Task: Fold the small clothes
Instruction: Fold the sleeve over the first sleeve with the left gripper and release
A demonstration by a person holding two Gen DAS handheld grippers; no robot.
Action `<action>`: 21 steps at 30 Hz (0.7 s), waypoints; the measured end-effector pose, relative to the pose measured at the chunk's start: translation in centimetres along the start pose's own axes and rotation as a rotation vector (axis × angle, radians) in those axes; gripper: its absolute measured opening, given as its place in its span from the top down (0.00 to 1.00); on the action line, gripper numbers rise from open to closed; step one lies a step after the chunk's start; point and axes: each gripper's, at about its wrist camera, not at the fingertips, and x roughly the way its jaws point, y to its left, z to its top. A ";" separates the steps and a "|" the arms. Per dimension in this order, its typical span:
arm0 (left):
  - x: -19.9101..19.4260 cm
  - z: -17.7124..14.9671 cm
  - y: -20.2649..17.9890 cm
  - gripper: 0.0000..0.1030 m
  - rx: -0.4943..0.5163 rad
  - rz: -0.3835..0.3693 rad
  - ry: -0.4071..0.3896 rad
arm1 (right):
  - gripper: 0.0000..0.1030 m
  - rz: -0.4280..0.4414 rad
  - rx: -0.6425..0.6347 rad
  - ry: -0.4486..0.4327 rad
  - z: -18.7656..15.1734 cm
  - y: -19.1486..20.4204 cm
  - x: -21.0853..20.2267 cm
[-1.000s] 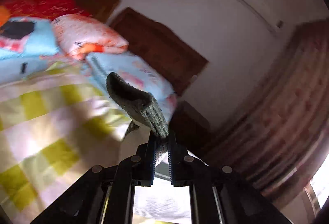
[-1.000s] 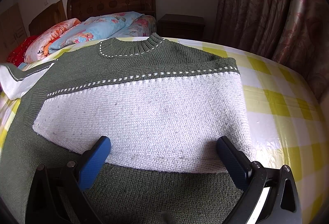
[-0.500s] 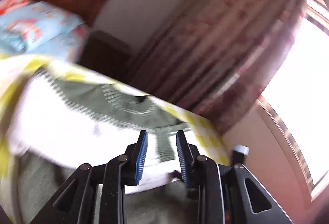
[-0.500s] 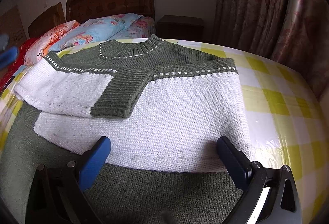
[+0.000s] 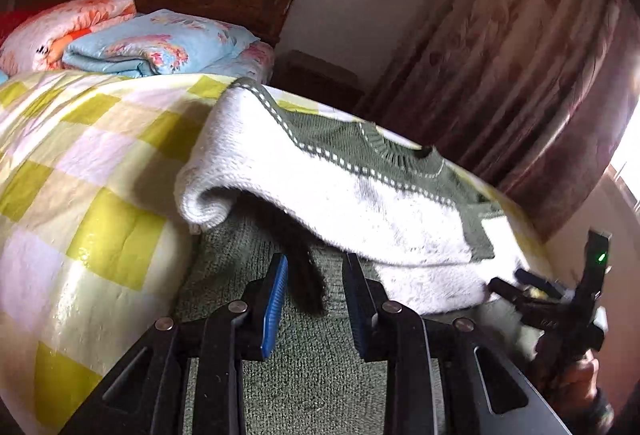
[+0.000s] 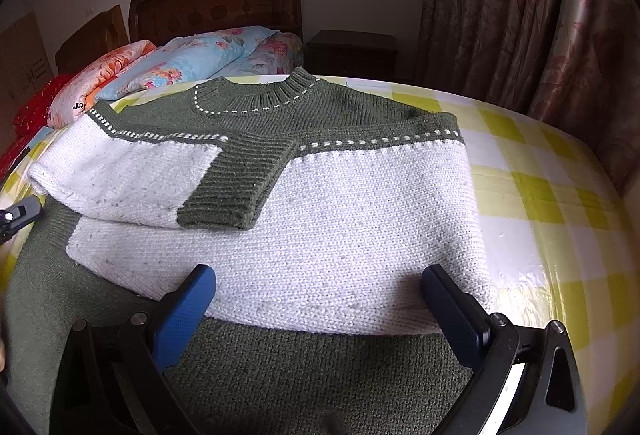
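Sweater (image 6: 320,235) spread flat on checked bedspread (image 6: 552,219), neck toward headboard (image 6: 224,7), hem nearest both cameras. Sleeve (image 6: 160,179) on left side already folded across chest, green cuff (image 6: 236,191) resting on white panel; opposite sleeve not visible, apparently tucked under or folded behind. Step in hand, by the look of it: sleeve folds done, body fold pending. Left gripper (image 5: 316,299) low over green hem band beside folded sleeve's rolled edge, fingers slightly parted with nothing between them, only a shadow. Right gripper (image 6: 320,299) hovering over hem, fingers spread wide, empty, touching no knit. Next move likely calls for pinching hem at both corners, lifting evenly, carrying it up toward neck without dragging folded sleeve out of place.
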 end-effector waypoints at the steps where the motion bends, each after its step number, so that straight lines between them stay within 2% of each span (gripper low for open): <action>1: 0.7 -0.6 -0.1 0.72 0.013 0.026 0.038 | 0.00 0.000 0.000 0.000 0.0 0.0 0.0; 2: 0.5 -0.6 0.0 0.71 0.008 0.023 0.018 | 0.00 0.000 0.000 -0.002 0.0 0.0 0.0; 5: 0.7 -0.8 1.0 0.70 -0.034 -0.008 0.023 | 0.00 0.021 0.004 -0.018 0.0 -0.1 -0.3; 8: 0.7 -0.8 1.0 0.70 -0.035 -0.008 0.023 | 0.00 0.092 0.061 -0.052 0.0 -0.9 -1.0; 11: 0.5 -0.7 1.0 0.70 -0.036 -0.010 0.022 | 0.00 0.214 0.162 -0.059 0.1 -1.5 -1.4; 13: 0.5 -0.8 1.1 0.70 -0.049 -0.024 0.021 | 0.00 0.270 0.188 -0.045 0.4 -1.1 -1.0; 17: 0.0 -0.6 1.1 0.70 -0.055 -0.028 0.020 | 0.00 0.294 0.190 -0.014 1.8 0.1 0.2; 21: 0.0 -0.6 1.0 0.70 -0.053 -0.024 0.020 | 0.00 0.345 0.240 0.070 3.6 0.9 2.1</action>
